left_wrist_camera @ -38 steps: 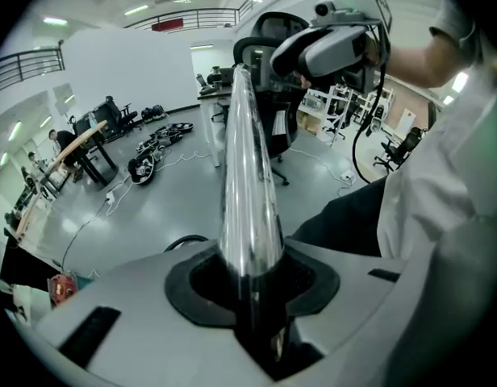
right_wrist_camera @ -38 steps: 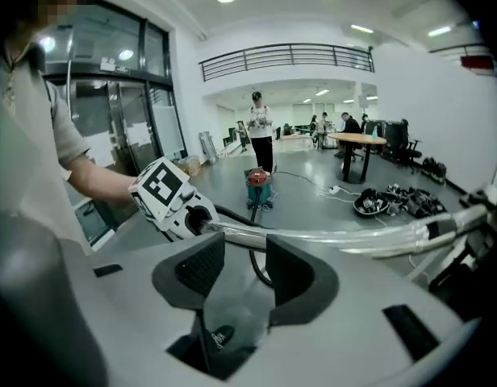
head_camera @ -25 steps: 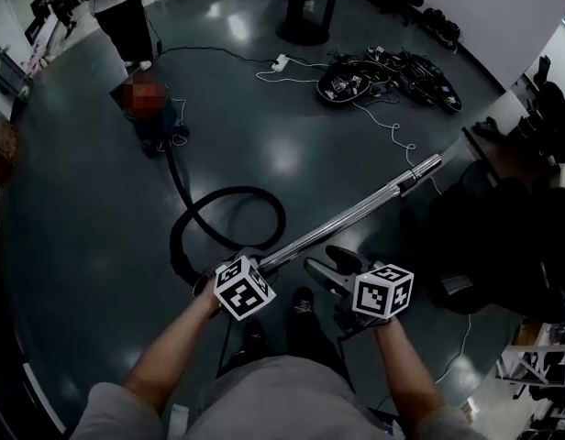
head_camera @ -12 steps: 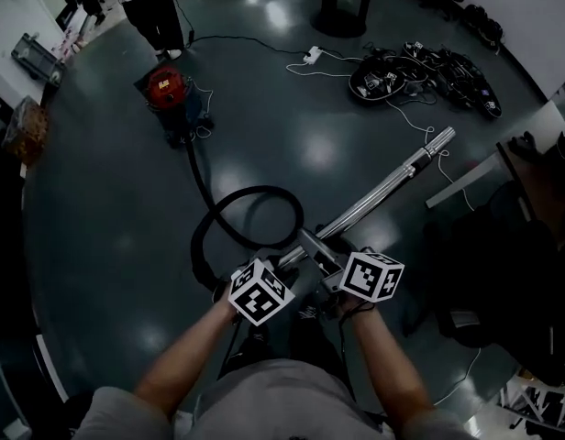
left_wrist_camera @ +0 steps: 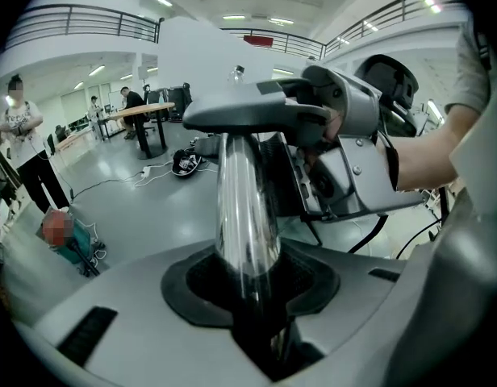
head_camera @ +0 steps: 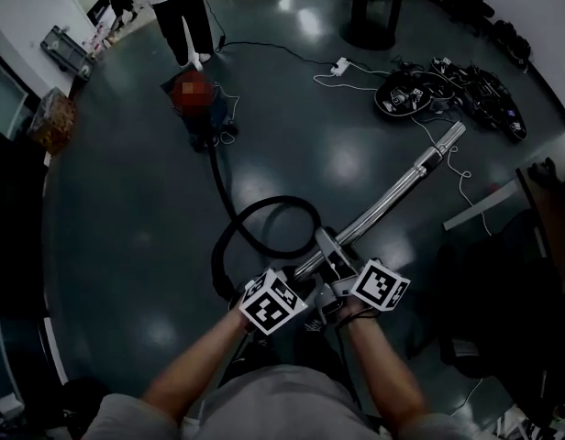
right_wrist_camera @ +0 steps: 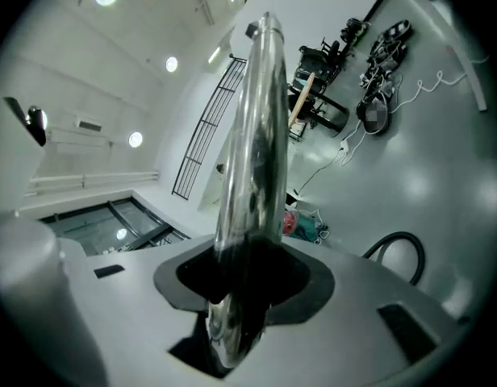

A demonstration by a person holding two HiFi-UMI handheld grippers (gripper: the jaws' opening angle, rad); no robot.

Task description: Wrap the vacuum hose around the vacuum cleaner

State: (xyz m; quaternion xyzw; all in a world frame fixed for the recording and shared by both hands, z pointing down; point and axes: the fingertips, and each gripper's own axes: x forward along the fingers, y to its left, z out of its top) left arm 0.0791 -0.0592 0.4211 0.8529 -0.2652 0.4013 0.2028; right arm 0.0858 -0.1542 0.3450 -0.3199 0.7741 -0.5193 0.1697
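Your right gripper, open a second ago, has just been closing onto the metal tube beside your left gripper, which is clamped on it. The hose loops toward the vacuum cleaner.

Head view: looks steeply down from above the forearms onto the floor. Left gripper view and right gripper view: each sits close behind its jaws, sighting along the chrome wand; the right one is rolled sideways. All three share the wand and the vacuum cleaner.
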